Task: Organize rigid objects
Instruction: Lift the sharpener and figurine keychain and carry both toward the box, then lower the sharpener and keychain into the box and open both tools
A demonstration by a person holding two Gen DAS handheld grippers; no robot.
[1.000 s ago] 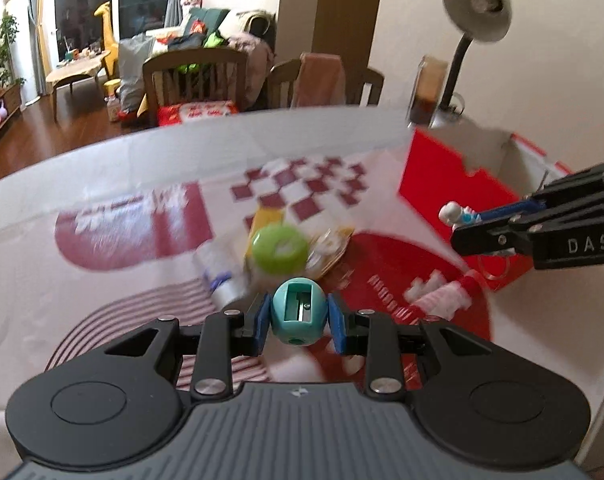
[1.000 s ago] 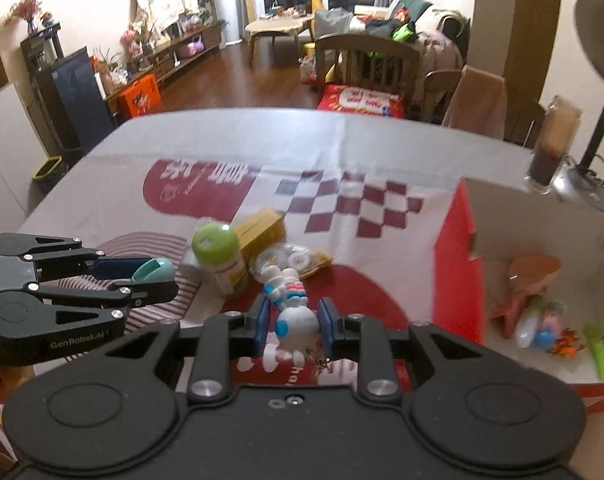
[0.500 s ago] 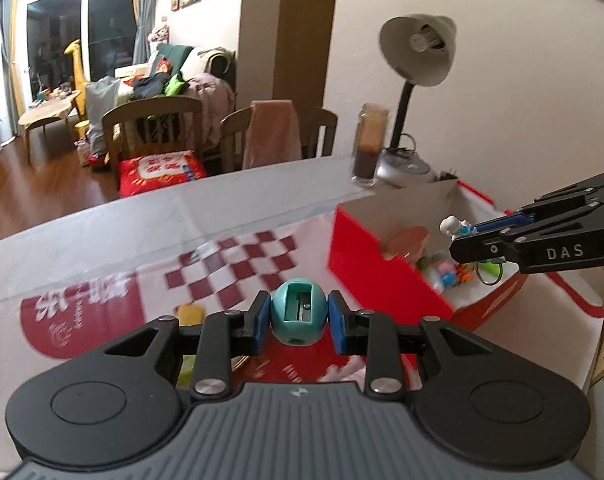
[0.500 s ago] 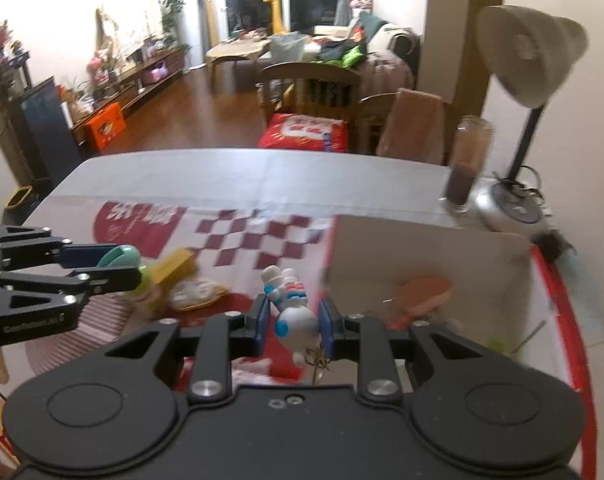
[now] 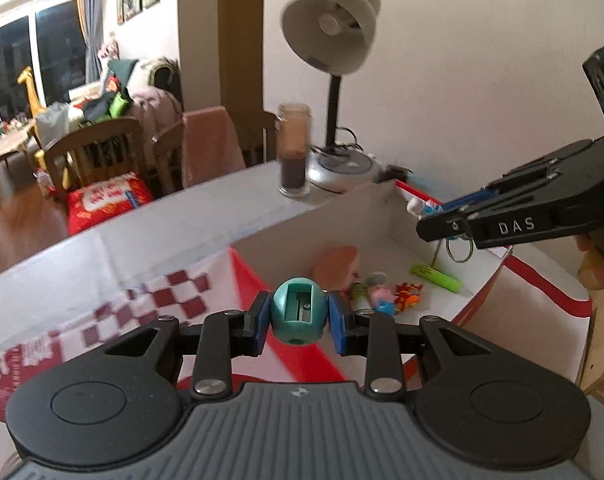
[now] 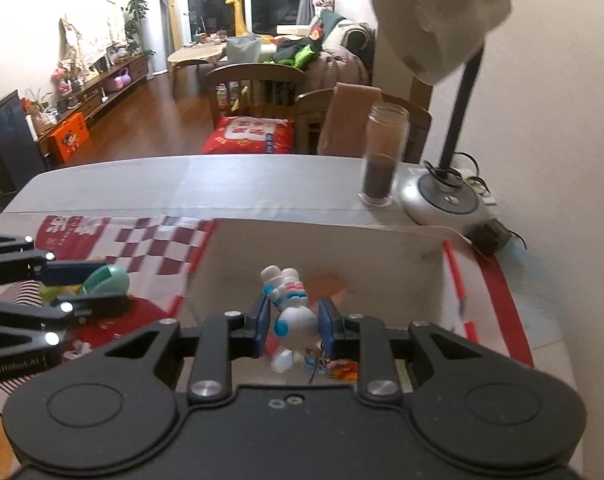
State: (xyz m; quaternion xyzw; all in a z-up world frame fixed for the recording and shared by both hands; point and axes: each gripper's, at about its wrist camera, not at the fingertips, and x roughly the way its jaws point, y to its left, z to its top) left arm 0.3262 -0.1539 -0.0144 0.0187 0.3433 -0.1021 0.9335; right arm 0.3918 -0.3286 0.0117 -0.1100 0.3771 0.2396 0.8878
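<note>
My left gripper (image 5: 298, 317) is shut on a teal egg-shaped pencil sharpener (image 5: 299, 310), held just before the near wall of a red-and-white box (image 5: 313, 224). My right gripper (image 6: 293, 322) is shut on a white toy figure with blue and pink stripes and a keyring (image 6: 290, 304), held over the box (image 6: 325, 248). In the left wrist view the right gripper (image 5: 441, 222) hangs above the box's right side with the figure (image 5: 423, 207) at its tips. In the right wrist view the left gripper (image 6: 98, 286) sits at the left with the sharpener (image 6: 106, 278).
Inside the box lie a pink toy (image 5: 335, 266), small colourful figures (image 5: 385, 294) and a green marker (image 5: 435, 278). Behind the box stand a glass jar (image 6: 383, 160) and a desk lamp (image 6: 445, 196). A patterned red-and-white cloth (image 6: 142, 240) covers the table; chairs stand beyond it.
Both grippers have swung right from the loose items on the cloth to the box, each still holding its object. The right gripper is now over the box's inside.
</note>
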